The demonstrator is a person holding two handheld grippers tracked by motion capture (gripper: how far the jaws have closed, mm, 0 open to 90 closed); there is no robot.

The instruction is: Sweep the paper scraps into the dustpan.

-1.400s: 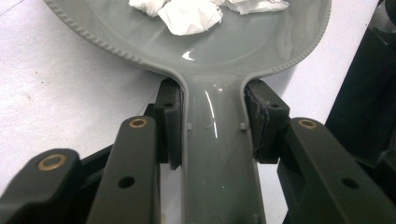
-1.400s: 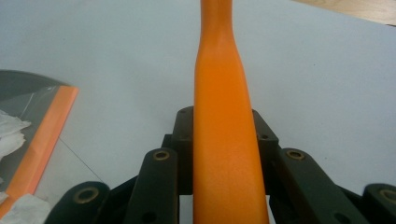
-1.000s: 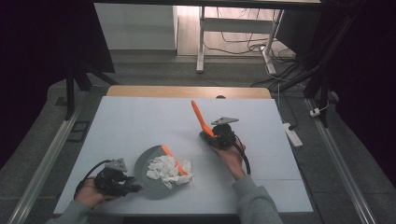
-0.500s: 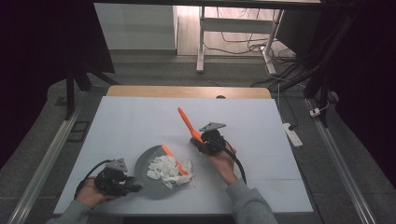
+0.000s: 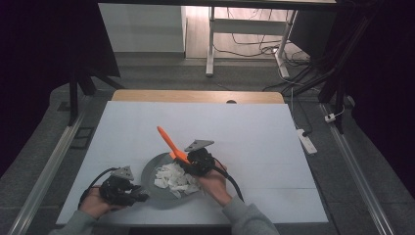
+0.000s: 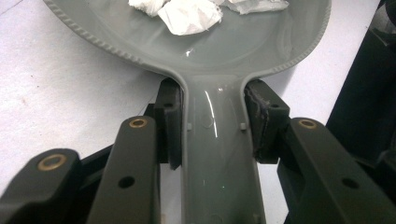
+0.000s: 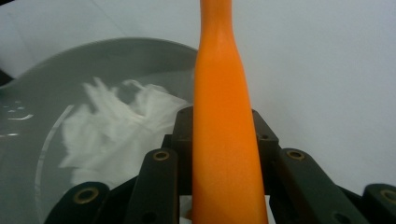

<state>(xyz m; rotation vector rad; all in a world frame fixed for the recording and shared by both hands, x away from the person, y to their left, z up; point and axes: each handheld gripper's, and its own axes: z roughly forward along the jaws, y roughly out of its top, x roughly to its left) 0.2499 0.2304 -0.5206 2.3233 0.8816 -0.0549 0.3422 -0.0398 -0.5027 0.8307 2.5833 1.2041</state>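
A grey pan (image 5: 150, 169) with white crumpled paper pieces (image 5: 173, 178) lies on the table near the front edge. My left gripper (image 5: 139, 196) is shut on the pan's handle (image 6: 212, 154), its pads (image 6: 170, 121) pressing on both sides. The pan's bowl (image 6: 140, 56) and paper (image 6: 189, 16) lie just ahead. My right gripper (image 5: 190, 159) is shut on an orange utensil handle (image 5: 166, 138), which points up and to the far left. It hovers at the pan's right rim. In the right gripper view the orange handle (image 7: 224, 116) rises between the jaws, with pan (image 7: 28, 93) and paper (image 7: 121, 126) at left.
The white table top (image 5: 244, 127) stretches wide behind and to the right of the pan, ending in a wooden strip at the far edge. A white power strip (image 5: 307, 142) lies on the floor to the right. Metal rails run along both sides.
My right gripper has carried the orange utensil left and toward the person, from mid-table to the pan's right rim. The left gripper and the pan have stayed put.
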